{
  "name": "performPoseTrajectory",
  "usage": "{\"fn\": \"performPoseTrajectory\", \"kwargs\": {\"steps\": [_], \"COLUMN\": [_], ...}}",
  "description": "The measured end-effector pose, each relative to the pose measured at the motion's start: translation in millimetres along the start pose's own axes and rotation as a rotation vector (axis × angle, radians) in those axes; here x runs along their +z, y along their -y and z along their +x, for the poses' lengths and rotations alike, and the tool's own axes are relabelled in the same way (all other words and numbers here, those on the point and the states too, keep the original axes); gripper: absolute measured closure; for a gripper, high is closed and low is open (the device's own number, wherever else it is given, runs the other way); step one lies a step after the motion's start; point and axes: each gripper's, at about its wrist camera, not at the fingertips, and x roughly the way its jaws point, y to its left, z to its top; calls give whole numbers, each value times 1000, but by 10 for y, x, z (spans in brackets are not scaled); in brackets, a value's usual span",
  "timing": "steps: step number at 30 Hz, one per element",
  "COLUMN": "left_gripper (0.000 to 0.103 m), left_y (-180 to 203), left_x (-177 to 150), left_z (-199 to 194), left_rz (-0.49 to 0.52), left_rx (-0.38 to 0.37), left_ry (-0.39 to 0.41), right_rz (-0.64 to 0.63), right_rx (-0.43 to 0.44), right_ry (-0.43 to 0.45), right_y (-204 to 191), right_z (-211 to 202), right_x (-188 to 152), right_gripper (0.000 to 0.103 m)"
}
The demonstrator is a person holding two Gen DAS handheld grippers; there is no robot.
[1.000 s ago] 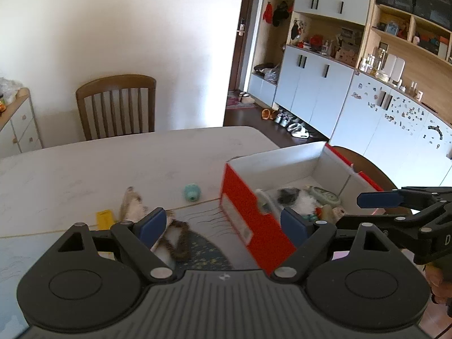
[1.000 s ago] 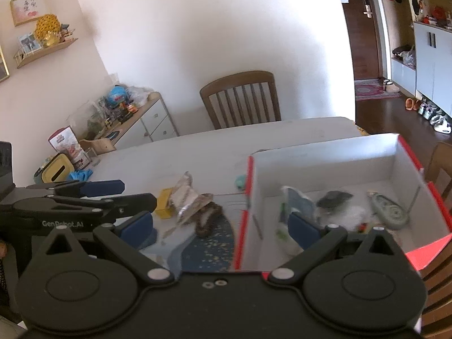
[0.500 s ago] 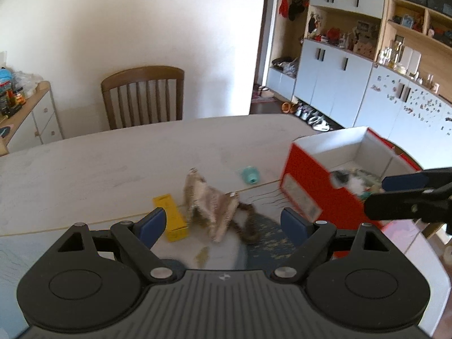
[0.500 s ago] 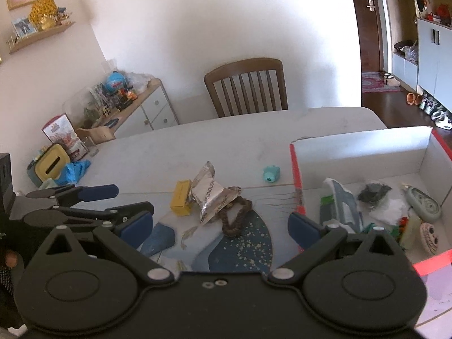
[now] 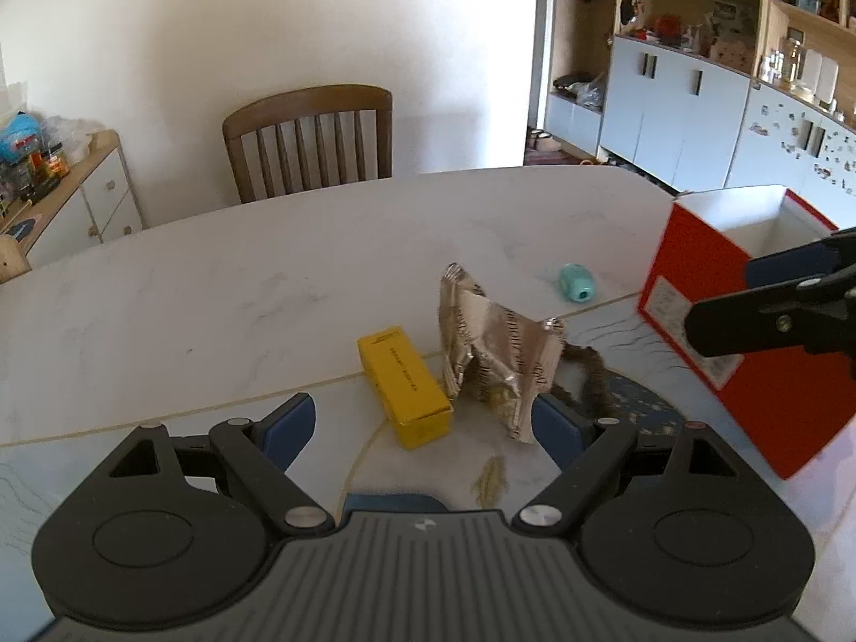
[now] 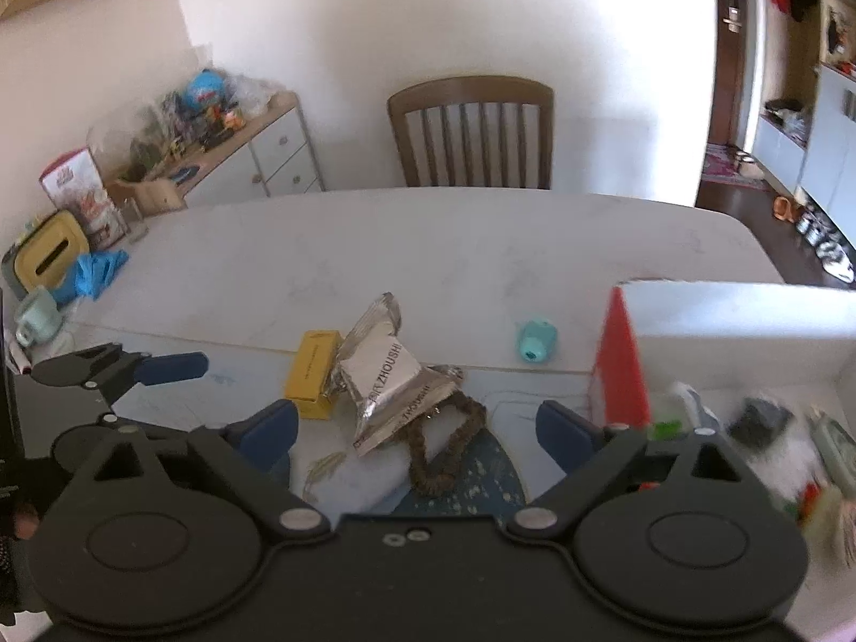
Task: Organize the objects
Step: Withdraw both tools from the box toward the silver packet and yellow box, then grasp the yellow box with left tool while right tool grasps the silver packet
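A yellow box (image 5: 406, 386) (image 6: 314, 373), a crumpled silver foil packet (image 5: 495, 356) (image 6: 386, 374), a brown bead bracelet (image 6: 438, 446) (image 5: 588, 380) and a small teal object (image 5: 575, 281) (image 6: 535, 340) lie on the white table. A red box with white inside (image 5: 749, 321) (image 6: 738, 331) stands at the right and holds several items. My left gripper (image 5: 422, 425) is open and empty, just in front of the yellow box and packet. My right gripper (image 6: 414, 425) is open and empty, above the packet and bracelet.
A wooden chair (image 5: 309, 142) (image 6: 473, 131) stands at the table's far side. A cluttered sideboard (image 6: 224, 155) is at the left wall. A yellow tissue box (image 6: 48, 257), blue gloves (image 6: 93, 274) and a mug (image 6: 35, 315) sit at the table's left end. Cabinets (image 5: 679, 107) line the right wall.
Both grippers have swung left, away from the red box and toward the loose items. The box has shifted to the right edge of both views. Both stay open.
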Motion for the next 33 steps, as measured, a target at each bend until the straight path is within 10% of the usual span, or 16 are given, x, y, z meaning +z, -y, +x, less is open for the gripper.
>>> {"fn": "performPoseTrajectory", "kwargs": {"steps": [33], "left_gripper": [27], "left_y": [-2], "left_x": [-151], "left_z": [647], "left_rz": [-16], "left_rx": [70], "left_ry": [-33], "right_rz": [-277], "right_rx": [4], "right_ry": [-154], "right_y": [-414], "right_z": [1142], "right_x": [213], "right_gripper": [30]}}
